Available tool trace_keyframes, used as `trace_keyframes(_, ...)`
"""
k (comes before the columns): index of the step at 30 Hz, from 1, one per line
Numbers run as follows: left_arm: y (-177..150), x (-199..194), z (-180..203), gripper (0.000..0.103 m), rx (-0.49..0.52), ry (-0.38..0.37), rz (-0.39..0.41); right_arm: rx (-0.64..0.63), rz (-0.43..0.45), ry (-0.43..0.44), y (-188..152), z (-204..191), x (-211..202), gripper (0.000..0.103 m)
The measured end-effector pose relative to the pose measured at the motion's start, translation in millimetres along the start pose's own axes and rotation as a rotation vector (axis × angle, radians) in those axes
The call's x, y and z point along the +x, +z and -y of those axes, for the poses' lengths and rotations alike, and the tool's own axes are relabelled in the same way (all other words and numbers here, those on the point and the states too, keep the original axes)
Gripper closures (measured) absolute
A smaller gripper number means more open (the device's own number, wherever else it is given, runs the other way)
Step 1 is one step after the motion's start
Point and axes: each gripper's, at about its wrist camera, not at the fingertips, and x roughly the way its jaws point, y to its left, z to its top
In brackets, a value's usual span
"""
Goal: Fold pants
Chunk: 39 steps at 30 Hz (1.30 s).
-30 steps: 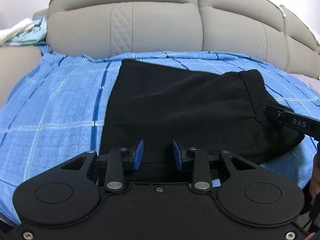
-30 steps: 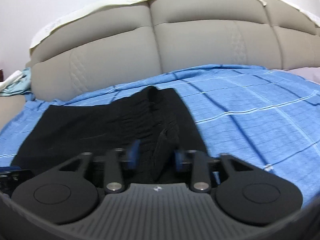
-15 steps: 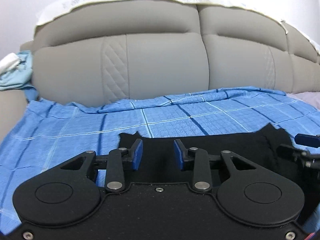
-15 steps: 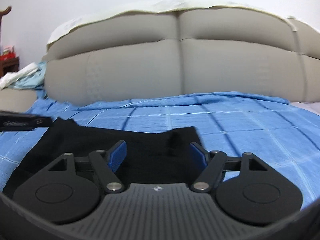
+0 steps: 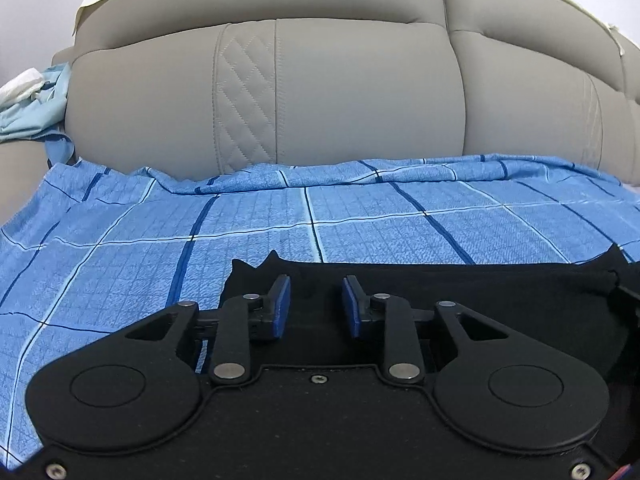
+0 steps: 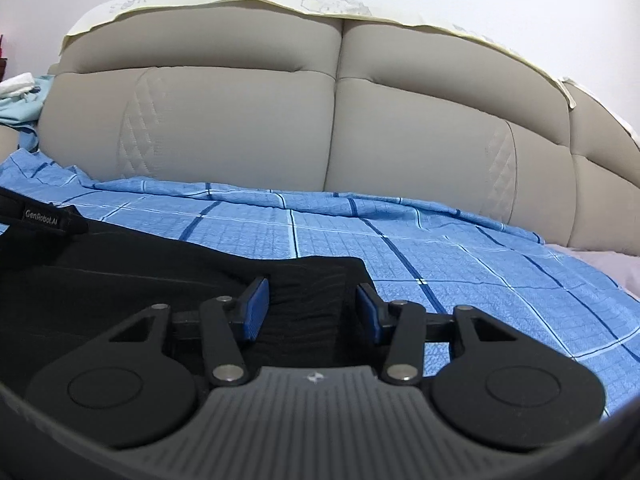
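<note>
Blue pads of the left gripper (image 5: 314, 306) are set apart with a clear gap, no cloth pinched; its jaws have just been closing a bit, nothing between them but the pants (image 5: 460, 292) lying flat beneath. Right gripper (image 6: 312, 310) pads are spread wider over the right corner of the black cloth, not pressing on it; its jaws were opened further, then partly closed again, w/ no grip made. A sec ago the pants were seen bunched and spread farther up the bed; now a flat folded edge is laid across the blue checked sheet (image 5: 160, 240), near both tools. Judged: fold just laid down and released, smoothing or next fold probably due. Count: 1 pants, 2 grippers, 1 sheet, 1 padded headboard (image 5: 340, 92).
</note>
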Motion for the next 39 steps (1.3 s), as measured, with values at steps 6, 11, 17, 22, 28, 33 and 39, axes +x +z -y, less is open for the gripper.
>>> trace_keyframes(6, 2, 2, 8, 0.072, 0.026, 0.031, -0.018, 0.092, -0.057, 0.029, 2, 17, 10, 0.031)
trace_keyframes(11, 6, -30, 15, 0.046, 0.056, 0.052, -0.018, 0.277, -0.151, 0.148, 10, 53, 16, 0.016)
trace_keyframes(17, -30, -115, -19, 0.044, -0.054, -0.001, 0.003, 0.137, -0.053, 0.126, 15, 46, -35, 0.001)
trace_keyframes(22, -79, -143, -35, 0.055, -0.066, 0.028, -0.135, 0.017, 0.018, 0.148, 17, 22, -63, 0.0)
trace_keyframes(28, -101, -165, -39, 0.058, -0.127, -0.033, -0.128, -0.023, 0.003, 0.32, 40, -20, -63, 0.0)
trace_keyframes(33, -99, -171, -40, 0.064, -0.139, -0.03, -0.09, -0.042, -0.106, 0.464, 69, -68, -36, 0.002)
trace_keyframes(39, -96, -158, -65, 0.082, -0.223, -0.044, -0.1, -0.063, -0.237, 0.497, 94, -120, 10, 0.004)
